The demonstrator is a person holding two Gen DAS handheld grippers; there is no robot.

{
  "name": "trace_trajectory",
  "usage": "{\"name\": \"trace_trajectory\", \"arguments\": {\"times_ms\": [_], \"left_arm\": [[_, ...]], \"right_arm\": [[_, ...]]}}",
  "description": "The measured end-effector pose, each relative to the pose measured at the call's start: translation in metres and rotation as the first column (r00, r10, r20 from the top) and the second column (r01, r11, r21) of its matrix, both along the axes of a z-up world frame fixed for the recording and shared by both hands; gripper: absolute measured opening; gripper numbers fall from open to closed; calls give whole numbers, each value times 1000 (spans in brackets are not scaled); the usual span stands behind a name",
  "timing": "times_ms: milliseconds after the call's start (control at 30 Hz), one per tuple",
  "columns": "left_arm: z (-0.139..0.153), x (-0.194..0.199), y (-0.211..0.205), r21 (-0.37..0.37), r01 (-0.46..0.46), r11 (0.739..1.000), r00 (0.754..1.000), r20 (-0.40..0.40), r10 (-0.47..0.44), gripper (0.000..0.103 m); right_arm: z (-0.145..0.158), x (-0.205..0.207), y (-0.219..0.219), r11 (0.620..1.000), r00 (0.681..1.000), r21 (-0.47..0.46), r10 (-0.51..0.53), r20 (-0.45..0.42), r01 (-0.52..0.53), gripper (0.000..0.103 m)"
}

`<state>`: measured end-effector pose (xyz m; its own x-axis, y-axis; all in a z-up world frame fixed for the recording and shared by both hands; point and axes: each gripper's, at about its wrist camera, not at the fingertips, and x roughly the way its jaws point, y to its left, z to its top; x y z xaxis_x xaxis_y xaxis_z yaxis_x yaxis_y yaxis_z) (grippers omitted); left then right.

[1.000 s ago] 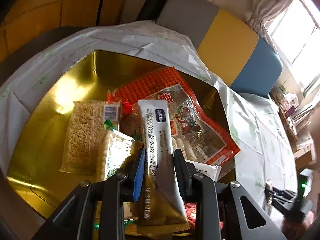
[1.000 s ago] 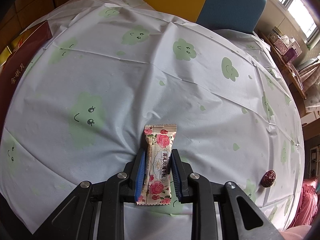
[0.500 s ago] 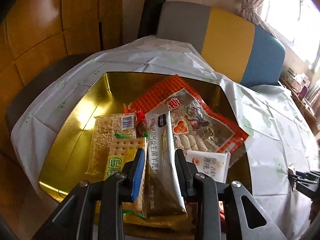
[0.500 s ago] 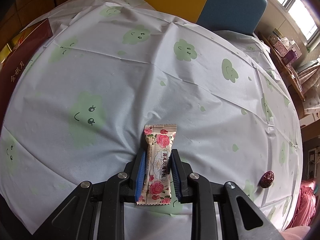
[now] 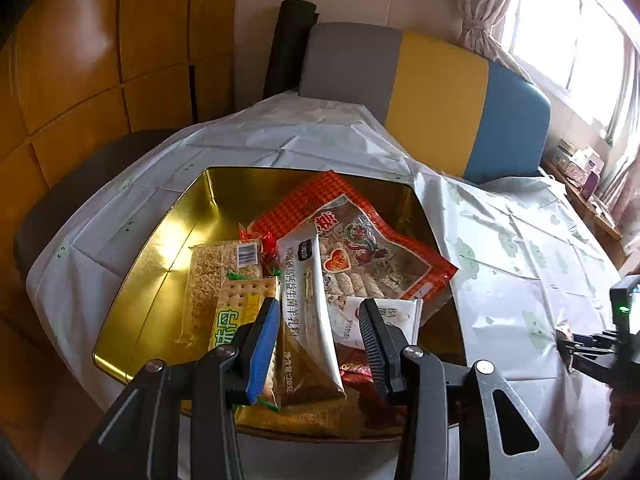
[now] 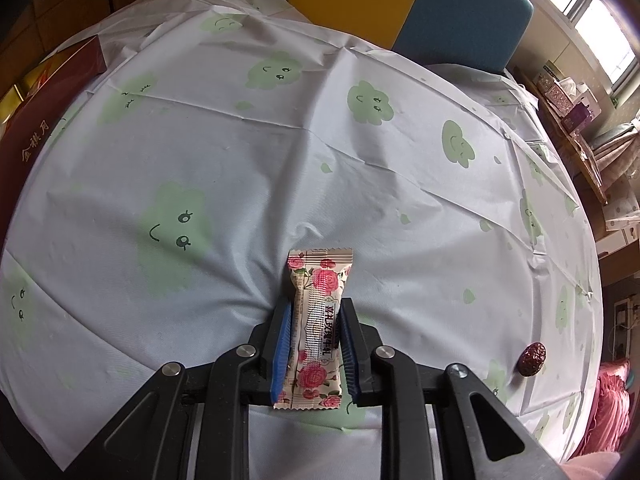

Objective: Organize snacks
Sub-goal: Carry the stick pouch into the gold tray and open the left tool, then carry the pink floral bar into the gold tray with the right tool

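A table [image 6: 280, 152] under a white cloth printed with green clouds fills the right wrist view. At its far left stands a gold tin [image 5: 168, 248] holding snacks: a big red bag [image 5: 360, 236] at the far right, a rice cracker pack [image 5: 208, 276] on the left, a cracker packet [image 5: 236, 312] nearer, and a long white sachet [image 5: 308, 300] lying on top. The left gripper [image 5: 318, 328] hovers over the tin with its fingers spread, the sachet loose between them. The right gripper [image 6: 314, 332] has its fingers clenched on a rose-printed candy bar [image 6: 316, 328] at the table's near edge. A small red date [image 6: 532, 359] lies to the right.
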<state>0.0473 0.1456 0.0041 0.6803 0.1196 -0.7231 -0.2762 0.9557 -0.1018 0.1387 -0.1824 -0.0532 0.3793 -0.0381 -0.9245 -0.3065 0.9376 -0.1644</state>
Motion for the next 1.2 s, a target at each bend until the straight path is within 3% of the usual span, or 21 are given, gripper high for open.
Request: {"name": "trace_trajectory", "arguments": {"times_ms": [200,567,733,1000,1200], "left_arm": [[1,-10,5,13,-15,1000,1000,7,15,48],[-2,-21,17,-1,-42,999,999,11,42,49],[-3,-22,21,-10,-48,999,999,14,48,49],[-7,-23,25,-22,-61,998,998,10,61,49],[-7,-24,30,-25,-74,997,997,12,75,49]], "right_arm": [[1,1,0,1000,1000,1,-2,0,2,21],[4,9,-6,998,998,29,-48,-36,49,21],[20,9,-5,994,998,92,-61,-1,60,21],[56,3,38,979,997,198,43,67,-55,21],[83,-6,101,926,978,316,181,105,-206,21]]}}
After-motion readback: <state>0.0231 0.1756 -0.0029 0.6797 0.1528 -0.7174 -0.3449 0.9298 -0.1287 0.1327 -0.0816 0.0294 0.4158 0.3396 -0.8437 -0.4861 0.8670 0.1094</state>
